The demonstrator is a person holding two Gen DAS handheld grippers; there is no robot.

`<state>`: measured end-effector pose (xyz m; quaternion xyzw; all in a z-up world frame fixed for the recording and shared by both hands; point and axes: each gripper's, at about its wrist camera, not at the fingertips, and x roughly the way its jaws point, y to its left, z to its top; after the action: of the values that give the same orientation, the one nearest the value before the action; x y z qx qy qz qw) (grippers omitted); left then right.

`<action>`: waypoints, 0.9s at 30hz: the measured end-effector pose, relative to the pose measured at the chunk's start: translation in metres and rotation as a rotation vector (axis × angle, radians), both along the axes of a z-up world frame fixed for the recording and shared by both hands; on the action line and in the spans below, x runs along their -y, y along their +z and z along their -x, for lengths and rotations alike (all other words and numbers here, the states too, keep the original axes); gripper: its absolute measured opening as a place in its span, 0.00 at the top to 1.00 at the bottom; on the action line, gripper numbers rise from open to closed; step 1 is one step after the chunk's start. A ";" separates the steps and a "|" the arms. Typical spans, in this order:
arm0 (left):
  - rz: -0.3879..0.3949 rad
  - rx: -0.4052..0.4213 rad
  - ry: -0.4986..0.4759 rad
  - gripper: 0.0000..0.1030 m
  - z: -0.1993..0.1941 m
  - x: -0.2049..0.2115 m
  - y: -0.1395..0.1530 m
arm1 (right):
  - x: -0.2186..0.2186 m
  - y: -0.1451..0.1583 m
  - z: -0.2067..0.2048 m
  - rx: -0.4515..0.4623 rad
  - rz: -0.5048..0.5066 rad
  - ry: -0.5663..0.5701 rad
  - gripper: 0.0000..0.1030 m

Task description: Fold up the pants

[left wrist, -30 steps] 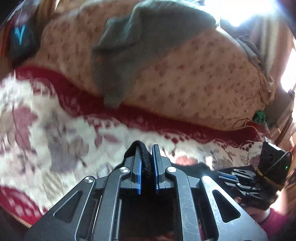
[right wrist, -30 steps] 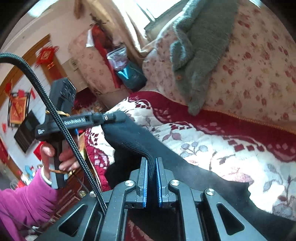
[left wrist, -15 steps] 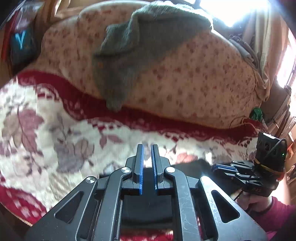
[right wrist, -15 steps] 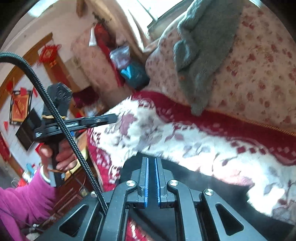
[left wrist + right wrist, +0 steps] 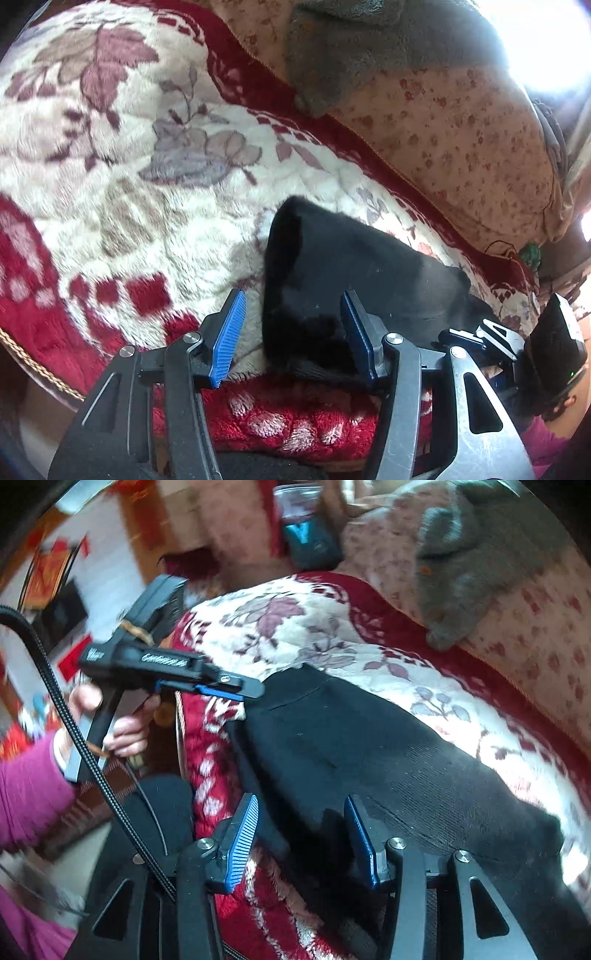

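The black pants (image 5: 354, 266) lie on a cream and red floral blanket (image 5: 147, 206). My left gripper (image 5: 291, 334) points down at one end of them. Its jaws are opening, and the fabric lies loose between the blue pads (image 5: 229, 332), near the right one. In the right wrist view the pants (image 5: 351, 746) stretch from left to lower right. My right gripper (image 5: 301, 843) hangs over their near edge. Its jaws are opening too, with cloth under them and unpressed. The left gripper (image 5: 225, 686) shows there at the pants' far corner, held by a hand in a pink sleeve.
A grey knitted garment (image 5: 458, 572) is draped over a floral cushion (image 5: 461, 140) behind the blanket. The blanket's red front edge (image 5: 44, 369) drops off at the lower left. A blue bag (image 5: 310, 539) stands at the back. A black cable (image 5: 74, 746) hangs beside the right gripper.
Both grippers were shut on the lifted black fabric. They came down toward the blanket, both pairs of jaws have spread, and the pants now rest flat.
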<state>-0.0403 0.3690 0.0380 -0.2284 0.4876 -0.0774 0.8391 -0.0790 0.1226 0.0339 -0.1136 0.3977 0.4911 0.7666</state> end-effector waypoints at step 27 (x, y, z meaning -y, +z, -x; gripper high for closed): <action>0.007 0.081 0.011 0.90 0.008 0.016 0.019 | 0.027 0.011 -0.005 -0.144 -0.103 -0.046 0.95</action>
<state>-0.0478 0.3526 0.0574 -0.2305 0.4518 -0.0835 0.8578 -0.0741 0.0956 0.0447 -0.0292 0.4285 0.5000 0.7520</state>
